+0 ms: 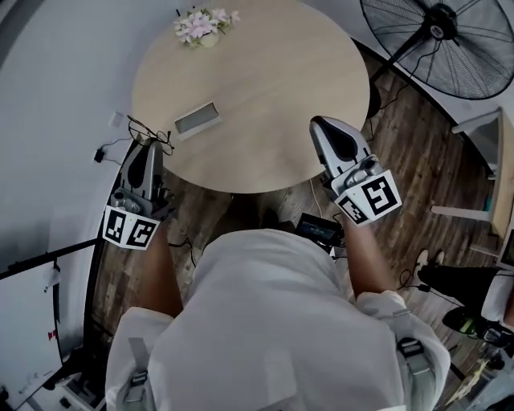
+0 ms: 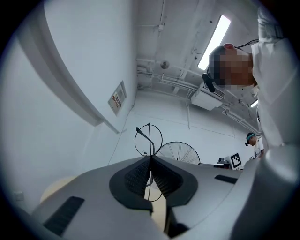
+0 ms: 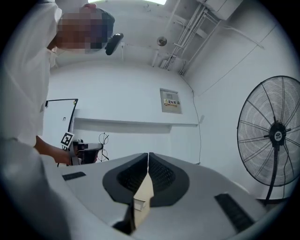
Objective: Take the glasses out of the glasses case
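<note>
The round wooden table fills the upper middle of the head view, with dark plank floor to its right. 1 large standing fan is on that floor beyond the table's right edge; it also shows at the right of the right gripper view. The person's white shirt takes up the lower part of the head view.

The right gripper reaches over the near right part of the table. In its own view the 2 ribbed pads meet at the tips with nothing between them, so it is closed and empty.

The left gripper is at the table's near left edge. In its own view the jaws are pressed together on the thin wire frame of the glasses, whose round lens rim stands up above the tips. In the head view the glasses show as fine dark wire at the gripper's tips, clear of the case.

The glasses case lies on the table's left part, just beyond and to the right of the left gripper. A small bunch of pale pink flowers sits at the table's far edge.
</note>
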The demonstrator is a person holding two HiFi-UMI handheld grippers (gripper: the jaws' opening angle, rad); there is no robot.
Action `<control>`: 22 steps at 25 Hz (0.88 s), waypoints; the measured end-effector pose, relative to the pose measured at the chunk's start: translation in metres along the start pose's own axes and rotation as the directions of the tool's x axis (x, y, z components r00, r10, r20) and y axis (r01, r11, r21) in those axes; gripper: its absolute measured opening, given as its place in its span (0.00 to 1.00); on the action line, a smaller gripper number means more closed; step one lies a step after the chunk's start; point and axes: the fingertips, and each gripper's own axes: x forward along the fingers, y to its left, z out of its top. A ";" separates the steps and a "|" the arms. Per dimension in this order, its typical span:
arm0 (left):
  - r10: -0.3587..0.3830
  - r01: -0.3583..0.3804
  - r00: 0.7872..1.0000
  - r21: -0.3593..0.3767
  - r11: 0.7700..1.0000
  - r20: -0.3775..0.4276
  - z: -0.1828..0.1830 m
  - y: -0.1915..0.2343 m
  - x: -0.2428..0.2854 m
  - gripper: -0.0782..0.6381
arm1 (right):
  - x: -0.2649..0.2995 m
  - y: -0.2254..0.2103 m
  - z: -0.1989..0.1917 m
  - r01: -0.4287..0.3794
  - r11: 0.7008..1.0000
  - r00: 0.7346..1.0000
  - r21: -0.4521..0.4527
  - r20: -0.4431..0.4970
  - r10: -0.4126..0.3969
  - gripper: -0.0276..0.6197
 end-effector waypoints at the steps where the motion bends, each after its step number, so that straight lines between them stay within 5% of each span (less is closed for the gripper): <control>1: 0.016 -0.016 1.000 0.004 1.000 0.019 0.002 -0.004 -0.009 0.14 | -0.005 0.004 0.000 -0.002 1.000 1.000 0.007 0.004 0.002 0.08; 10: 0.082 -0.082 0.996 -0.003 0.997 0.020 0.001 -0.029 -0.065 0.14 | -0.034 0.031 -0.004 -0.035 0.999 0.999 0.040 0.017 0.034 0.08; 22: -0.014 0.012 0.999 -0.076 0.997 -0.030 -0.016 -0.030 -0.098 0.14 | -0.042 0.091 -0.025 0.036 0.998 0.998 0.041 -0.056 -0.034 0.08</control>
